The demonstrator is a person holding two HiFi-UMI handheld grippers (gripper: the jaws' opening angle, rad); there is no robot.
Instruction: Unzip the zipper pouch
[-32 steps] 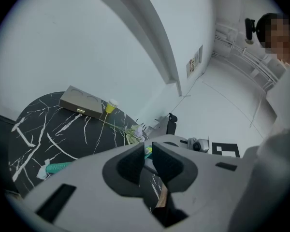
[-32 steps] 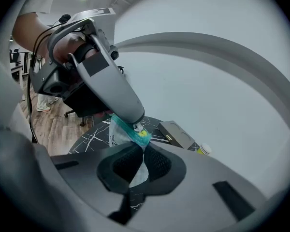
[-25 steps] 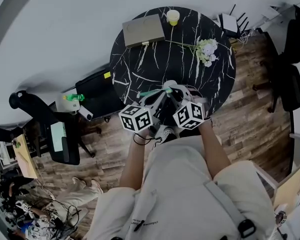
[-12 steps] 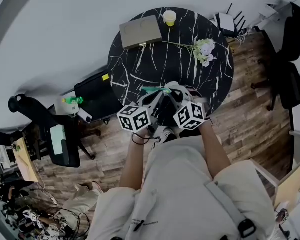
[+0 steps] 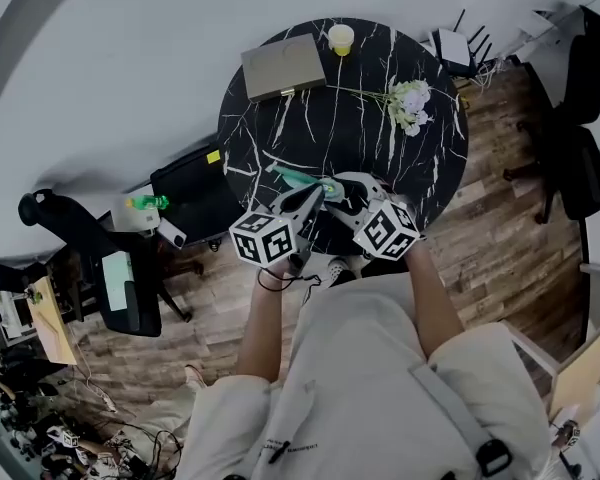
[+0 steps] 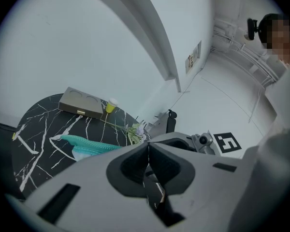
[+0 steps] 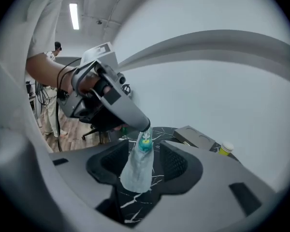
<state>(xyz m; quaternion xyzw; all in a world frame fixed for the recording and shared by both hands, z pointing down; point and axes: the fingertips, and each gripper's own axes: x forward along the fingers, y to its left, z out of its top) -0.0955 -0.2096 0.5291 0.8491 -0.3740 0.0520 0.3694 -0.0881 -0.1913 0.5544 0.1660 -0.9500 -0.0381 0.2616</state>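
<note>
The teal zipper pouch [image 5: 298, 179] hangs just above the near part of the round black marble table [image 5: 380, 158]. My left gripper [image 5: 318, 190] is shut on one end of it; in the right gripper view the left gripper [image 7: 145, 126] pinches the pouch [image 7: 137, 170] at its teal top. In the left gripper view the pouch [image 6: 89, 145] stretches out to the left of the closed left gripper [image 6: 148, 149]. My right gripper [image 7: 142, 161] is opening. The pouch hangs between its jaws, and the pads do not press on it.
At the table's far side lie a flat grey case [image 5: 284, 65], a small yellow cup [image 5: 341, 37] and a flower sprig [image 5: 410, 105]. A black box [image 5: 185, 193] stands on the floor to the left, and an office chair [image 5: 580, 158] to the right.
The right gripper's jaws have come apart off the pouch. The two grippers have drawn a little apart, and the pouch has swung left with the left gripper.
</note>
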